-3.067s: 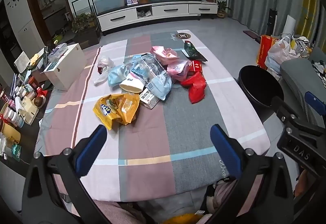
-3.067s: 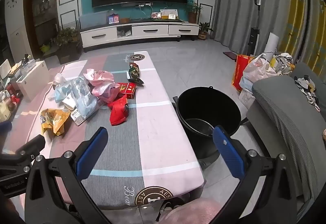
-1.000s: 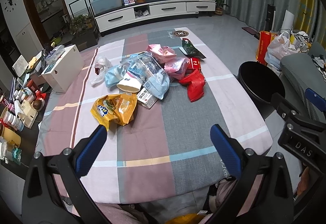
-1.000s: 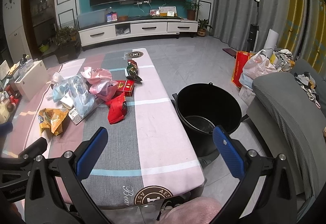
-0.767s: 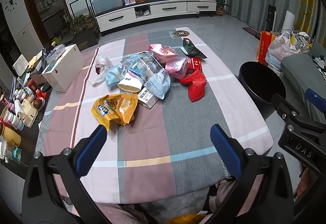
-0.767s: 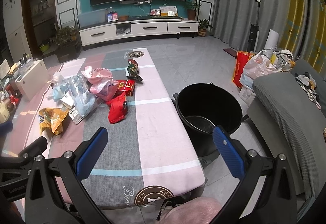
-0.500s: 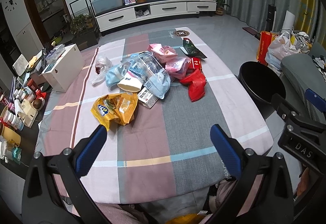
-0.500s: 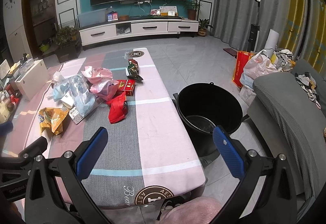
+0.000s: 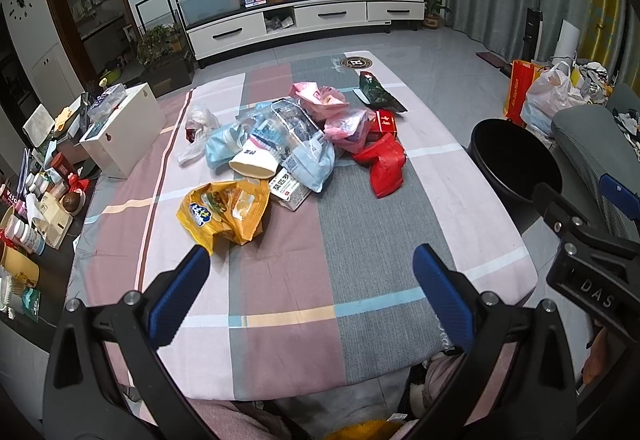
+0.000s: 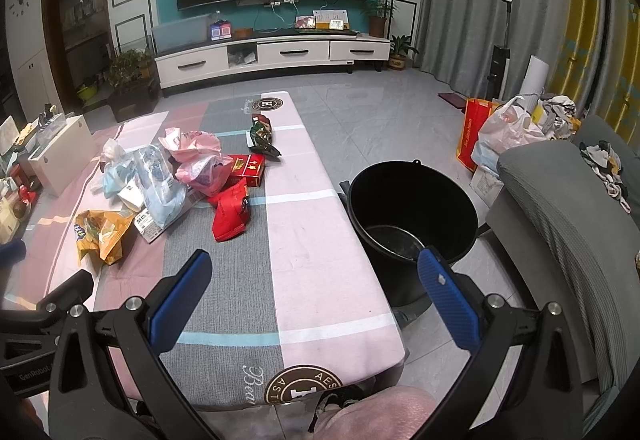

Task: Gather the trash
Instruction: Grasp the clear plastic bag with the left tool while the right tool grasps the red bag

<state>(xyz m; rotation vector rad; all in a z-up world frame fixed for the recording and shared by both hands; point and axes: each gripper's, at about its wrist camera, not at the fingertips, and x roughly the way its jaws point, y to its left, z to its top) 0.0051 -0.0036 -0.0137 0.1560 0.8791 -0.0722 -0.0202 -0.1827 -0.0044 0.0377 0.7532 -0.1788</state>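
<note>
A heap of trash lies mid-table on the striped cloth (image 9: 360, 240): a yellow snack bag (image 9: 224, 210), a red bag (image 9: 384, 164), pink bags (image 9: 340, 116), light blue bags (image 9: 304, 152), a red box (image 9: 383, 122), a dark green wrapper (image 9: 376, 92). A black bucket (image 10: 412, 208) stands on the floor right of the table; it also shows in the left wrist view (image 9: 514, 160). My left gripper (image 9: 308, 288) is open and empty above the table's near end. My right gripper (image 10: 316, 288) is open and empty over the near right corner, beside the bucket.
A white box (image 9: 120, 132) and bottles (image 9: 28, 232) crowd the left side. A grey sofa (image 10: 568, 224) is at the right, with bags (image 10: 504, 136) on the floor behind it. A TV cabinet (image 10: 272, 56) stands far back.
Almost nothing: both views shifted very slightly. Both grippers stay open and empty, and the trash has not moved.
</note>
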